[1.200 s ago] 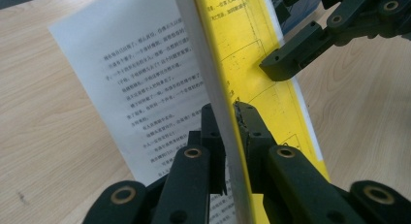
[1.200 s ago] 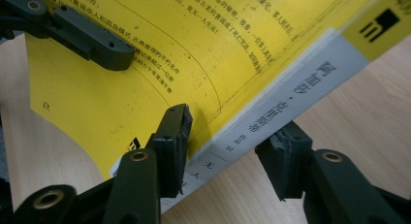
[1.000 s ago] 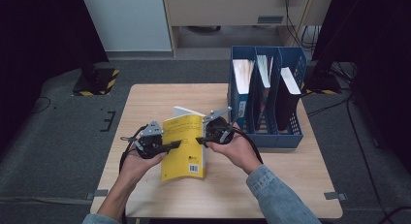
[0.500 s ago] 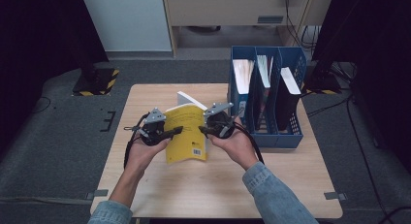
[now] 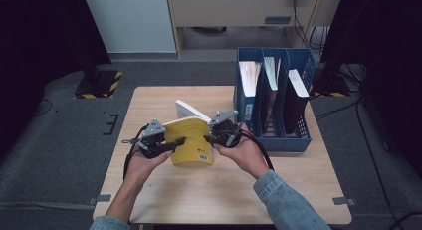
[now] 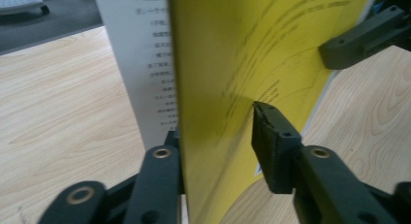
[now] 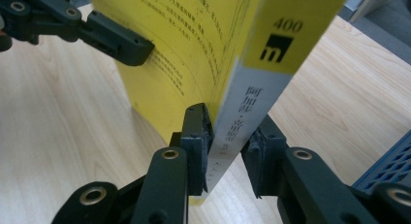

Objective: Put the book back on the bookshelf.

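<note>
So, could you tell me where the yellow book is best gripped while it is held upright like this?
Probably at the spine edge, from the file-rack side: the yellow book stands upright, its stiff spine facing the right gripper.

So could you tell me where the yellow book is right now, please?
In the high view the yellow book stands mid-table between the left gripper and right gripper, left of the blue file rack.
</note>
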### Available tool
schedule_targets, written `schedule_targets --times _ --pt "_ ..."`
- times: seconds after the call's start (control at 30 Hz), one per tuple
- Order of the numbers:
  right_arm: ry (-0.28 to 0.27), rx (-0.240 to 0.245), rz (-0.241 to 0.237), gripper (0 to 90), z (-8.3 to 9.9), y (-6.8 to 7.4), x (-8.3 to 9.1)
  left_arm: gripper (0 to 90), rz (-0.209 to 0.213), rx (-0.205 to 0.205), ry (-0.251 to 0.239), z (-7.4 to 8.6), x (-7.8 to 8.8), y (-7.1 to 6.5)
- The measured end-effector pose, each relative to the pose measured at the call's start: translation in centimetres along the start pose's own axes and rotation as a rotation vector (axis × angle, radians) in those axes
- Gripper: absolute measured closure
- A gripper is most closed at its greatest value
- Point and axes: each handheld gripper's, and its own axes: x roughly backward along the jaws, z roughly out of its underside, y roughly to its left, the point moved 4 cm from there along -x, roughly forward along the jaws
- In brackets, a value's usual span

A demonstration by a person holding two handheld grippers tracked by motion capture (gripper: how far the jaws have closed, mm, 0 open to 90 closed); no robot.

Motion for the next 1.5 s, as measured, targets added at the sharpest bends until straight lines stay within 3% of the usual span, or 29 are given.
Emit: schedule_targets --times 0.17,0.3,0.43,0.57,0.83,1.5 --pt "0.007 0.01 -0.031 70.7 0.1 0.6 0.4 58.6 -0.011 0.001 -0.003 0.3 0.7 -0.2" --pt "-0.002 0.032 -0.074 63.0 -0.2 0.7 0.6 58.7 0.001 0.0 -0.004 0.5 0.8 -0.5" --pt "0.012 0.042 -0.081 60.5 -0.8 0.9 0.7 57.3 -0.001 -0.001 -0.004 0.6 0.9 -0.5" --pt "0.026 0.067 -0.079 65.9 -1.0 1.1 0.8 55.7 -0.015 0.013 -0.013 0.9 1.4 -0.2" --pt "0.042 0.089 -0.101 65.9 -1.4 2.0 0.7 55.4 -0.048 0.065 -0.026 1.2 1.9 1.3" --pt "0.041 0.079 -0.113 63.2 -3.7 2.0 0.8 54.7 -0.068 0.056 -0.006 0.5 1.4 1.5"
